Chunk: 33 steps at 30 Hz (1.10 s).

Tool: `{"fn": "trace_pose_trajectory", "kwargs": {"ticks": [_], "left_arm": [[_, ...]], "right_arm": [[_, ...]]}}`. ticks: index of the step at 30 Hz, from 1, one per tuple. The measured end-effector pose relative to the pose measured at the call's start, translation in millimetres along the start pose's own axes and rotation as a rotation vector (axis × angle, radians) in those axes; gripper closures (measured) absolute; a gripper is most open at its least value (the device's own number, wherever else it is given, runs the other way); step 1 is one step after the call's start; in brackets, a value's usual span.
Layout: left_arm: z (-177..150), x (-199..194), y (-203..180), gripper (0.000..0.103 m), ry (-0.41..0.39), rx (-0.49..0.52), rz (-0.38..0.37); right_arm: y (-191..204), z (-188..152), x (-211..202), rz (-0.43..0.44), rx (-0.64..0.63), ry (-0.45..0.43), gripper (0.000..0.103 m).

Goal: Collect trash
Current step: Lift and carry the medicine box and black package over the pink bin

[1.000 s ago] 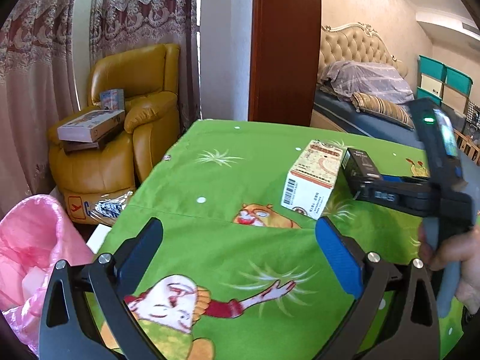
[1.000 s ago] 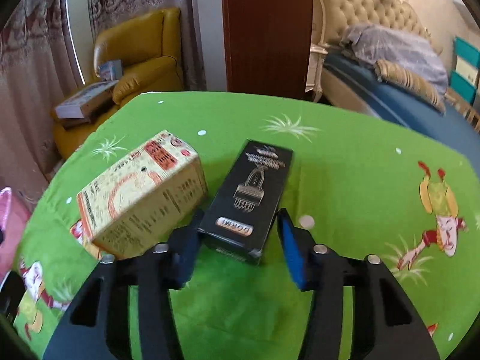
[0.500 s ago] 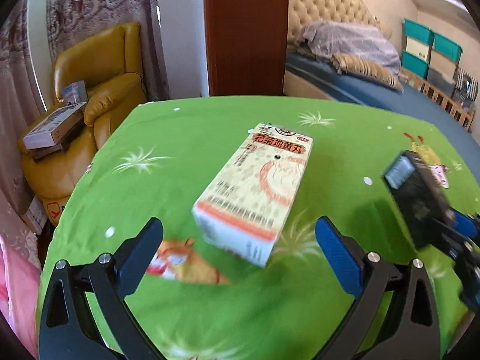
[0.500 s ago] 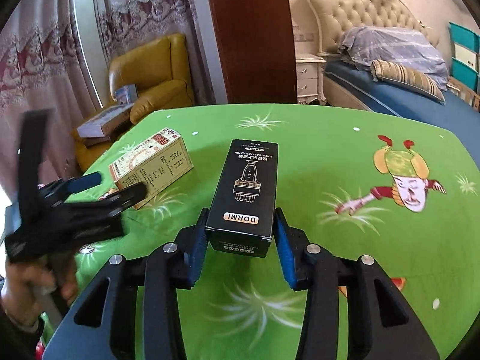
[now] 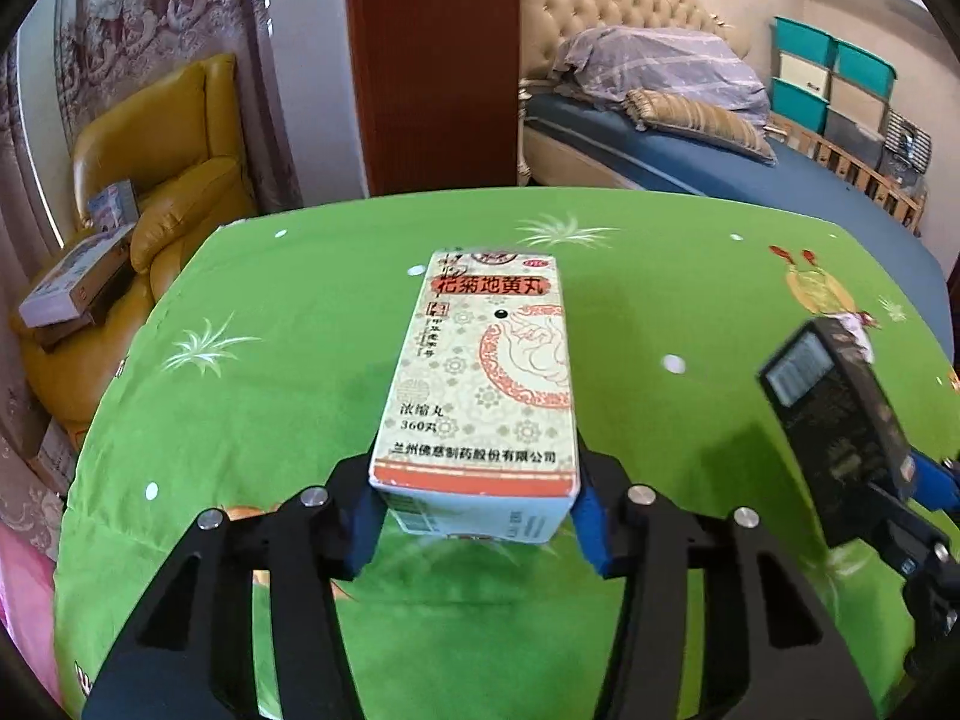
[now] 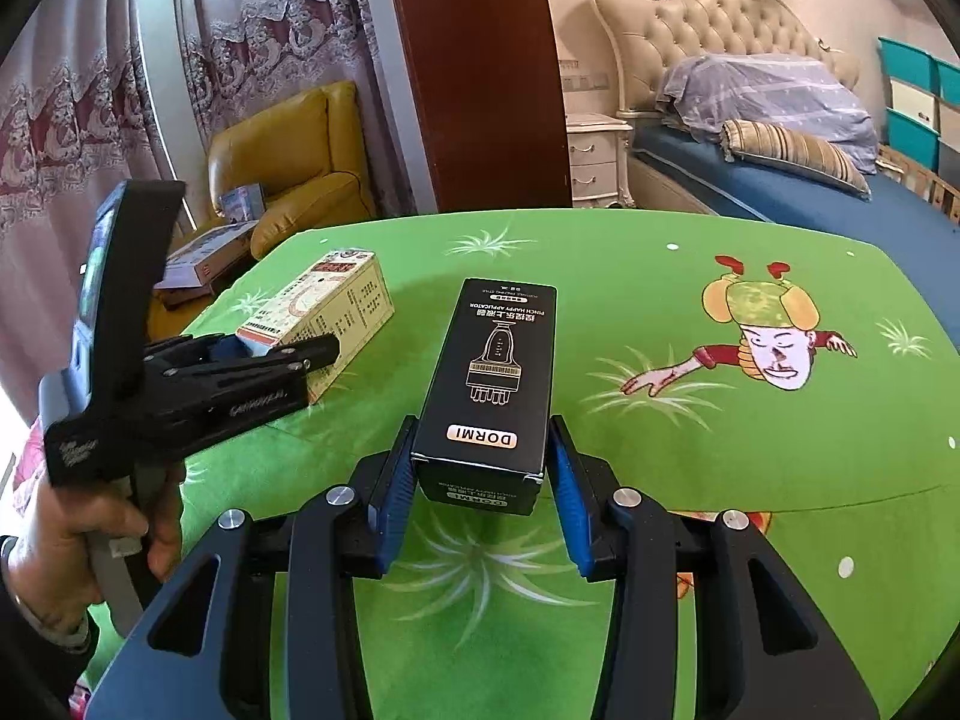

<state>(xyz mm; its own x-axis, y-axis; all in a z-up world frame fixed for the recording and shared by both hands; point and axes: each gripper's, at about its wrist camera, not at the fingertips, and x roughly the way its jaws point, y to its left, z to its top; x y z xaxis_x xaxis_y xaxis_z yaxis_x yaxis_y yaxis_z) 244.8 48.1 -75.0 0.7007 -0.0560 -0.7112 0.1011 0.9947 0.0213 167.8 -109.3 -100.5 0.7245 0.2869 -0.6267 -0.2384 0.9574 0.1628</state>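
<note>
1. Table point(image 5: 288, 312), covered in a green cartoon-print cloth: the work surface, bearing both pieces of trash. A yellow armchair point(image 5: 174, 138) and a bed point(image 6: 780, 180) stand beyond its far edge.
2. Cream medicine box point(image 5: 480, 384), red lettering: lies flat on the cloth toward the armchair side, long axis pointing away from the left wrist camera. Its near end sits between the blue pads of the left gripper point(image 5: 474, 516).
3. Black box point(image 6: 489, 390), marked DORMI: near the table's middle, just beside the cream box but not touching it. Whether it rests on the cloth or is slightly raised cannot be told.
4. Left gripper: jaws closing on the cream box, pads at or against both side walls. A hand point(image 6: 90, 534) works its handle.
5. Right gripper point(image 6: 480, 486): narrow, clamped on the near end of the black box.
6. Step in hand, by judgement: the grasp, with both boxes being secured at once.
7. Next move, by judgement: firm up the left hold, lift both boxes level so neither slips, and carry them off the table to wherever trash is collected; no bin shows clearly here.
</note>
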Motion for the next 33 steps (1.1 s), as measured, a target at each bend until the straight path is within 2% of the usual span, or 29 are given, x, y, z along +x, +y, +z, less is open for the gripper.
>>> {"fn": "trace_pose_trajectory", "kwargs": {"ticks": [4, 12, 26, 33], "left_arm": [[-11.7, -22.1, -10.6, 0.054, -0.053, -0.001, 0.008], [-41.4, -60.3, -13.8, 0.054, -0.108, -0.033, 0.008], [-91.1, -123.0, 5.1, 0.054, -0.19, -0.102, 0.022], [-106.0, -146.6, 11.2, 0.054, -0.234, -0.14, 0.031]], "right_arm": [[2.3, -4.0, -3.9, -0.006, -0.008, -0.001, 0.062], [5.5, -11.4, -12.2, -0.004, -0.026, 0.002, 0.062], [31.5, -27.9, -30.9, 0.022, -0.11, -0.014, 0.062], [37.4, -33.9, -37.3, 0.041, -0.13, -0.022, 0.062]]}}
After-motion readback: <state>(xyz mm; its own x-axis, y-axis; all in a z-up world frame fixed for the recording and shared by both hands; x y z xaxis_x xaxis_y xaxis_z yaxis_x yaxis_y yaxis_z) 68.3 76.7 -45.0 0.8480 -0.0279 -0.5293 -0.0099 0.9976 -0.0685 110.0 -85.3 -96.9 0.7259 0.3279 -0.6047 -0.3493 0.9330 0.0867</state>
